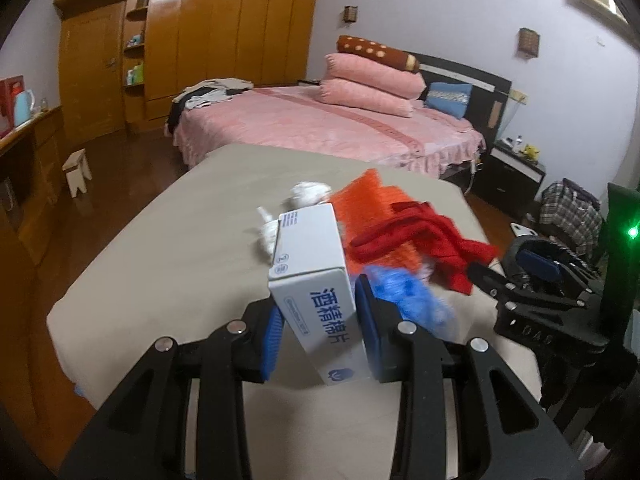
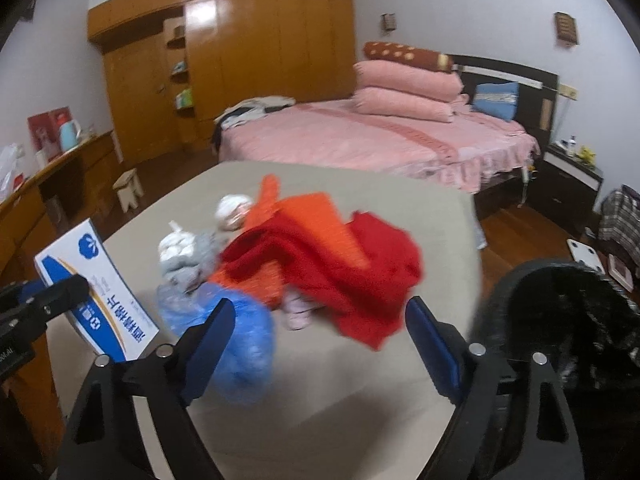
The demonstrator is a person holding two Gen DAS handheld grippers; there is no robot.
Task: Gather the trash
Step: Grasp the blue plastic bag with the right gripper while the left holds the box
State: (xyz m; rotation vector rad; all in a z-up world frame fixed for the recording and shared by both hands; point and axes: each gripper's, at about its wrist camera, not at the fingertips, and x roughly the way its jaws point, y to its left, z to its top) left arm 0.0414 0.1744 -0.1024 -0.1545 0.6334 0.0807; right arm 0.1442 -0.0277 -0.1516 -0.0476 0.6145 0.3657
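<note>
My left gripper [image 1: 320,312] is shut on a white and blue carton [image 1: 316,280], held up over the near part of the beige-covered table [image 1: 180,240]. The right wrist view shows that carton [image 2: 96,292] at the far left. My right gripper [image 2: 320,308] stands open above the table [image 2: 360,380] with nothing between its pads. Just ahead of its left finger lies a crumpled blue plastic bag [image 2: 240,340]. Beyond it are a grey-white bag [image 2: 180,256], a white tissue wad [image 2: 234,208], a red cloth [image 2: 320,264] and an orange cloth [image 2: 312,212].
A black bin lined with a bag [image 2: 560,312] stands off the table's right edge. Behind the table is a pink bed [image 2: 360,140], with a wardrobe [image 2: 260,60], a small stool [image 2: 128,188], a desk [image 2: 60,176] at the left and a nightstand [image 2: 572,180].
</note>
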